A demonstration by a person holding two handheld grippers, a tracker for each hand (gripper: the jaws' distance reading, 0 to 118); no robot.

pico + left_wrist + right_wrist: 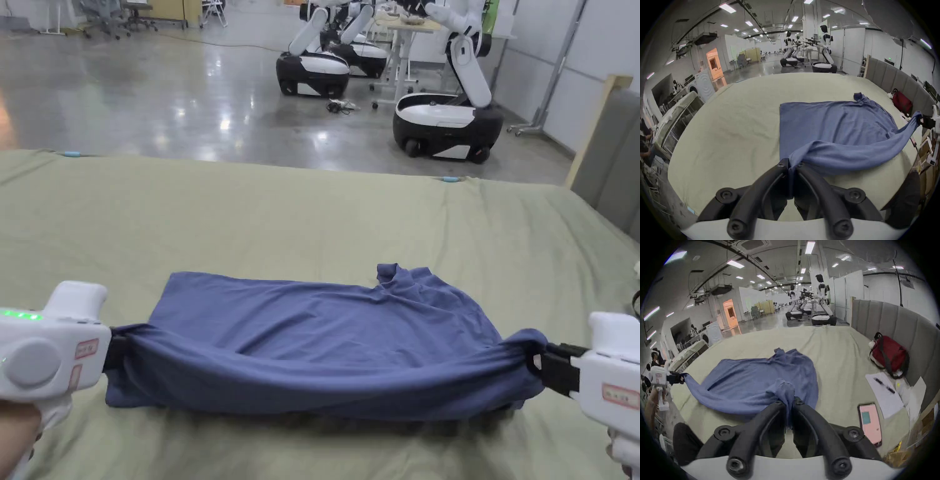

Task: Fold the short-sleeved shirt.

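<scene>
A blue short-sleeved shirt (pixel 312 337) lies on the pale green cover (pixel 281 212), its collar end toward the right. Its near edge is lifted and stretched between my two grippers. My left gripper (pixel 115 353) is shut on the shirt's left near corner; in the left gripper view the jaws (pixel 791 168) pinch bunched blue cloth (pixel 834 129). My right gripper (pixel 540 369) is shut on the right near corner, and its own view shows fabric (pixel 753 379) gathered between the closed jaws (pixel 790 404). The far half of the shirt rests flat.
A red bag (pixel 890 356), white paper with pens (pixel 883 391) and a phone (pixel 869 423) lie at the right of the cover beside a grey padded panel (pixel 899 324). White wheeled robots (pixel 447 119) stand on the shiny floor beyond the far edge.
</scene>
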